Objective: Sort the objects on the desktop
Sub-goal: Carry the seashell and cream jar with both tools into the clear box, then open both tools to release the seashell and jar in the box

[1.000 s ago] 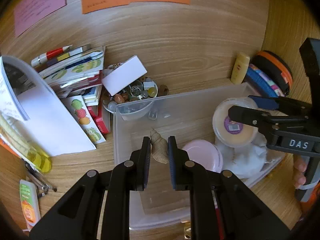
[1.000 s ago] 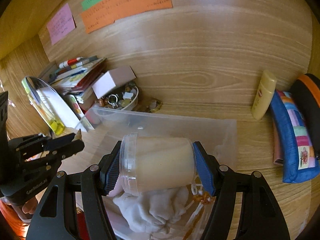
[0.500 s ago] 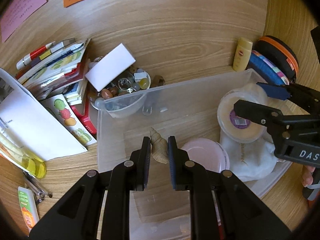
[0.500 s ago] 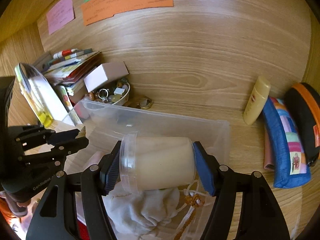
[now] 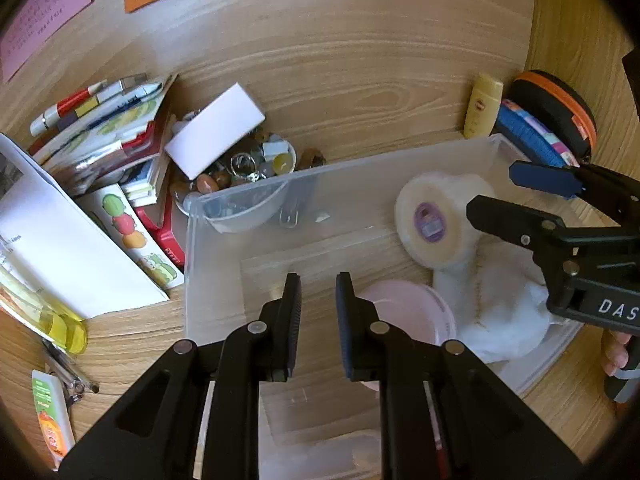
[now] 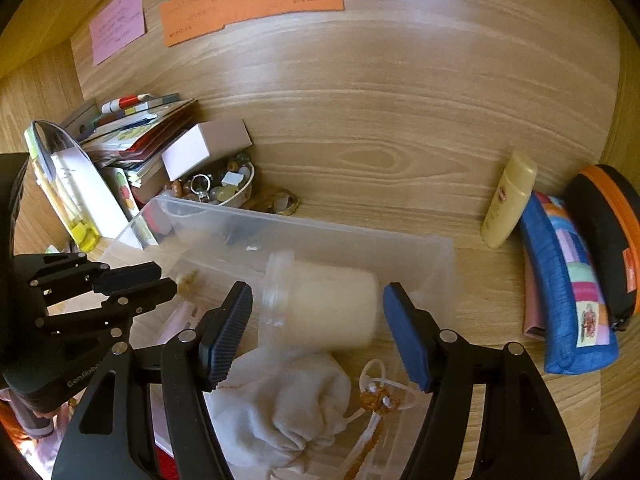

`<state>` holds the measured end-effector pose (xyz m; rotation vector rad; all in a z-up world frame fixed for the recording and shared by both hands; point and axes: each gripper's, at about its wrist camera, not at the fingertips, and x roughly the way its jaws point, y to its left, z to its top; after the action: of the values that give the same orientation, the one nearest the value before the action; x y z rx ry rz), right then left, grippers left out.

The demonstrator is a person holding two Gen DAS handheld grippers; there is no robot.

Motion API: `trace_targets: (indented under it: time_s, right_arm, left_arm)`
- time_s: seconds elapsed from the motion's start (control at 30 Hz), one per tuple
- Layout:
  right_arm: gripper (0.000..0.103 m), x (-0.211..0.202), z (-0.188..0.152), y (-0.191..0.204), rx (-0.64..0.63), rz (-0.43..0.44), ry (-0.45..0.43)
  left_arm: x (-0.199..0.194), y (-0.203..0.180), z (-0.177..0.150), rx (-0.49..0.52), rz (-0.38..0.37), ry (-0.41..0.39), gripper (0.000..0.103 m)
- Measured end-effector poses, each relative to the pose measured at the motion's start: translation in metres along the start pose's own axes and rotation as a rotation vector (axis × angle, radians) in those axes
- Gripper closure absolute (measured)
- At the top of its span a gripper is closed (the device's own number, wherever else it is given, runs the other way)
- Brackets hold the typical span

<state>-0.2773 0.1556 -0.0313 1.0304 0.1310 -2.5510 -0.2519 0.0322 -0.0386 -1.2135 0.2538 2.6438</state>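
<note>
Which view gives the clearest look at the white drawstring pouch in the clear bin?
Right wrist: the white drawstring pouch fills the foreground inside the clear bin, gathered neck and cords visible. Left wrist shows only part of it, behind the right gripper.

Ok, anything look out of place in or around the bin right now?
The cream-filled jar lies on its side in the clear bin, against the white pouch. Behind, a white box sits tilted across the trinket bowl.
</note>
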Motion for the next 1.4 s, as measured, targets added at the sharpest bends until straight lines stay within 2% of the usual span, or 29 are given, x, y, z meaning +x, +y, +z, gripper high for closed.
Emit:
trace_targets:
  time_s: [0.13, 0.2, 0.4, 0.53, 0.67, 0.8, 0.87, 1.03, 1.17, 1.4]
  right_arm:
    - [0.028, -0.008, 0.002, -0.001, 0.007, 0.010, -0.024]
    - [0.027, -0.014, 0.003, -0.001, 0.009, 0.009, -0.038]
    - [0.022, -0.035, 0.009, -0.001, 0.014, -0.007, -0.090]
    - [0.021, -0.054, 0.013, 0.001, 0.007, 0.002, -0.115]
    - [0.017, -0.072, 0.011, 0.005, 0.001, -0.011, -0.139]
    - [0.013, -0.090, 0.007, 0.006, 0.005, -0.012, -0.162]
    - [0.012, -0.100, 0.003, 0.007, 0.005, -0.012, -0.174]
    - [0.002, -0.124, -0.008, 0.010, -0.019, -0.049, -0.215]
    - [0.001, -0.144, -0.019, 0.011, -0.045, -0.094, -0.254]
    - [0.000, -0.166, -0.039, 0.010, -0.079, -0.139, -0.271]
  left_arm:
    - [-0.008, -0.003, 0.000, 0.007, 0.007, -0.018, 0.086]
    - [-0.011, -0.003, -0.001, 0.010, 0.014, -0.024, 0.084]
    - [-0.032, -0.001, -0.002, -0.003, 0.036, -0.056, 0.073]
    - [-0.052, 0.000, -0.005, -0.005, 0.059, -0.093, 0.060]
    - [-0.071, -0.001, -0.010, 0.001, 0.078, -0.133, 0.058]
    - [-0.090, -0.002, -0.014, -0.002, 0.088, -0.162, 0.056]
    - [-0.099, -0.003, -0.018, -0.004, 0.097, -0.177, 0.049]
    - [-0.122, -0.004, -0.027, -0.014, 0.117, -0.218, 0.039]
    - [-0.140, -0.002, -0.034, -0.037, 0.125, -0.246, 0.032]
    - [-0.167, 0.002, -0.056, -0.097, 0.118, -0.288, 0.027]
